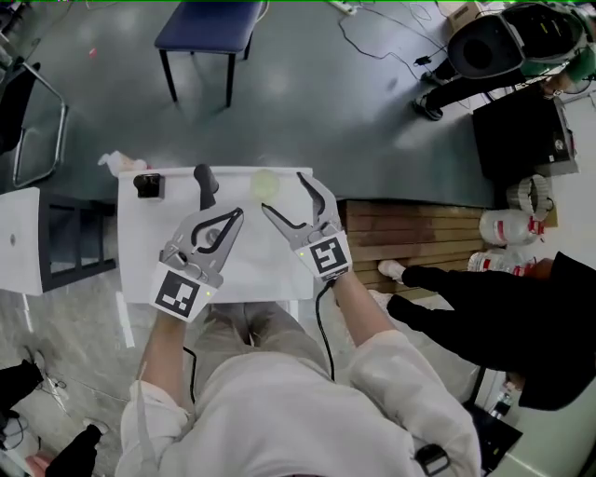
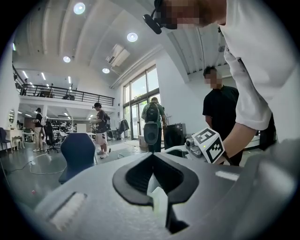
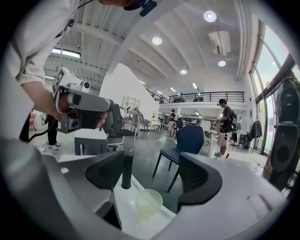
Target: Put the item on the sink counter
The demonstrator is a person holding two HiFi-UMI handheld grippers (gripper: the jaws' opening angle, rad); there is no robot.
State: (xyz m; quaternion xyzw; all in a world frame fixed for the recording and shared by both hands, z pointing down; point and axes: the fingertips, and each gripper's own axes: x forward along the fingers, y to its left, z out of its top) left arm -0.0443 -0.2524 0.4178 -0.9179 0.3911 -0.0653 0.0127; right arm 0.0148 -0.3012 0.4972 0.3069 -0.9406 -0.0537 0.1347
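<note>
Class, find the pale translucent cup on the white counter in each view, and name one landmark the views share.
Head view: the cup is at the far edge of the white counter, right of the black faucet.
Left gripper view: not in it.
Right gripper view: low centre, on the counter beyond the right gripper and its open jaws.
Shared landmark: the blue chair, in all three views.

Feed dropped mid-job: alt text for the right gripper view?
The right hand-held gripper holds its jaws open, framing a pale translucent cup that sits untouched on the white counter. A black post stands beside it; a blue chair beyond.
</note>
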